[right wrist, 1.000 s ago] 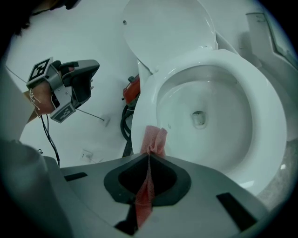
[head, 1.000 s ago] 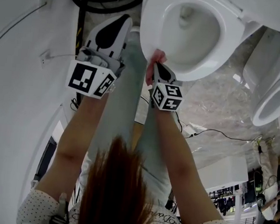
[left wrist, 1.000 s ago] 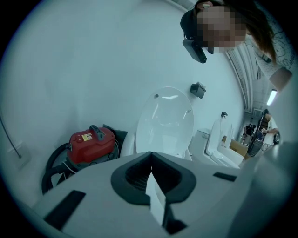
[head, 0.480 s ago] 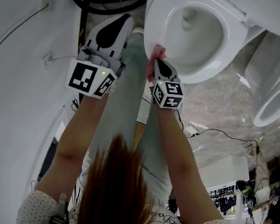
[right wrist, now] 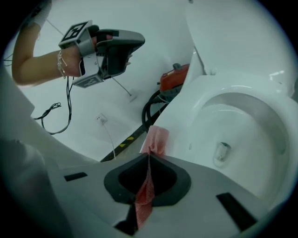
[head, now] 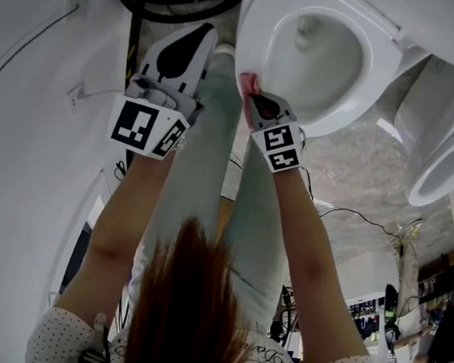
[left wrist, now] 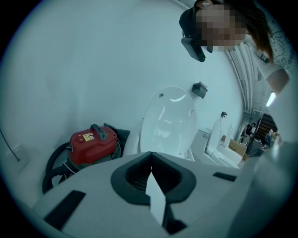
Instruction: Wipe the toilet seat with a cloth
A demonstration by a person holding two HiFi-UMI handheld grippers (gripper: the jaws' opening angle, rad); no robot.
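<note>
Right, notes for you. The cloth is pink, thin and limp. It will fold and bunch under any push and weighs next to nothing. It won't slip on its own, but a soft rag can drag out of a light hold when it is rubbed across glazed ware. Best purchase is deep in the bunched middle, with a short tuft left proud to do the wiping.

Your right gripper has it that way: jaws pinched on the cloth, a strip running back through the throat and a small wad beyond the tips. In the head view that wad sits at the near-left outer edge of the toilet seat. It looks to be against the rim, though contact isn't certain.

Your left gripper hangs off to the left of the bowl, apart from it, jaws pressed together on nothing.

The seat itself is hard, smooth and likely slick. Press flat and let the tuft trail.

Count:
- One cloth.
- Two grippers.
- Two toilets in the head view, the worked one and a second toilet well apart at right.
- One red vacuum by the wall.
</note>
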